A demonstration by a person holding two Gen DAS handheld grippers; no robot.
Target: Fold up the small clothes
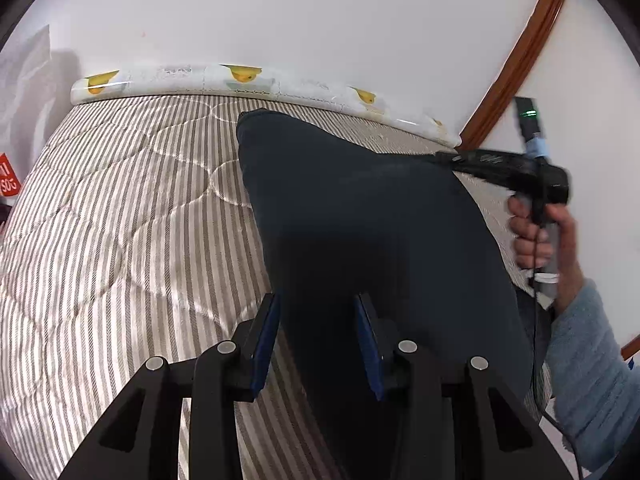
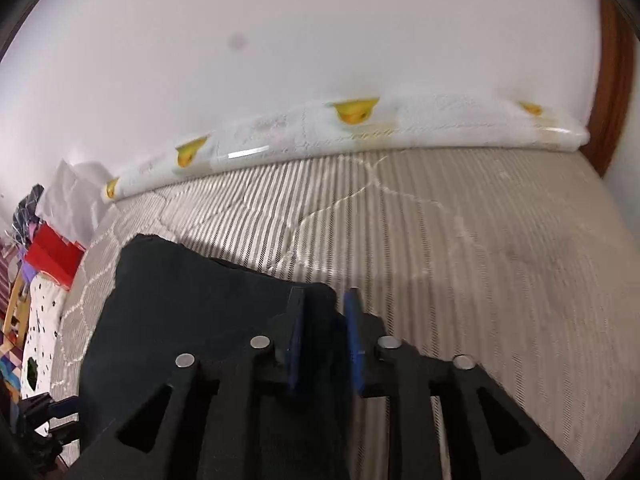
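A dark navy garment (image 1: 360,216) is held up over a striped quilted mattress (image 1: 120,220). My left gripper (image 1: 318,300) has its blue-padded jaws on either side of the garment's near edge and is shut on it. My right gripper (image 1: 452,158) shows in the left wrist view at the right, gripping the garment's far corner. In the right wrist view the right gripper (image 2: 324,300) is shut on a corner of the garment (image 2: 192,300), which spreads to the lower left. The cloth is stretched between the two grippers.
A rolled white mat with yellow duck prints (image 1: 240,80) lies along the wall at the mattress's far edge (image 2: 360,128). A wooden door frame (image 1: 528,48) stands at the right. Red and patterned items (image 2: 48,260) lie beside the mattress at the left.
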